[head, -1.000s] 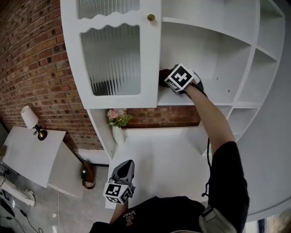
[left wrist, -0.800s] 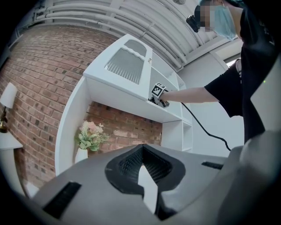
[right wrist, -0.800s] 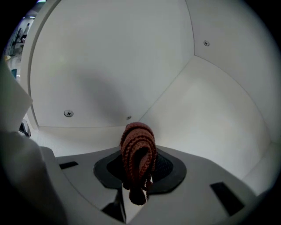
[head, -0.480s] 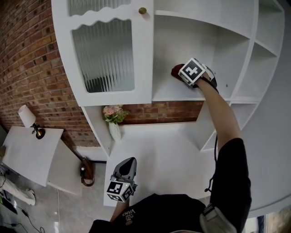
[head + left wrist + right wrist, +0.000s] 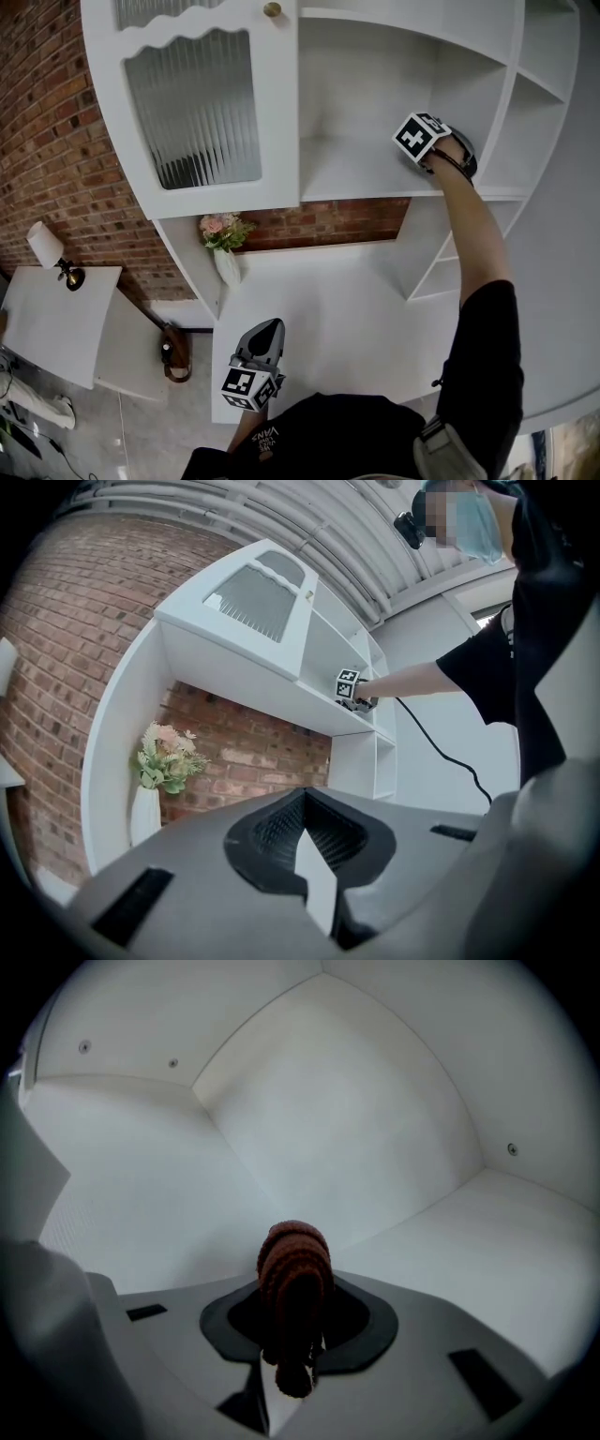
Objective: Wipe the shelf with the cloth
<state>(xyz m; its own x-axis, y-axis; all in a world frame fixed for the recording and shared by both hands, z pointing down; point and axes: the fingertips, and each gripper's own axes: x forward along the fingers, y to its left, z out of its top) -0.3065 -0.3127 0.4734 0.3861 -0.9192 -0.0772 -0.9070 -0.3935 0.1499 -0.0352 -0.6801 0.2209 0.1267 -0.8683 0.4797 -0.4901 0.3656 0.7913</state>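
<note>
Rust-brown knitted cloth (image 5: 294,1265) is clenched in the right gripper's (image 5: 291,1340) fingers at the white shelf's (image 5: 356,178) right end; flat pressure into the corner is advised; the left gripper's (image 5: 314,864) fingers are closed, empty

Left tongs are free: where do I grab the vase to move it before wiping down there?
Probably grip the vase round its slim white body, below the flowers, coming from the open counter side; the brick wall and side panel block the other sides.
</note>
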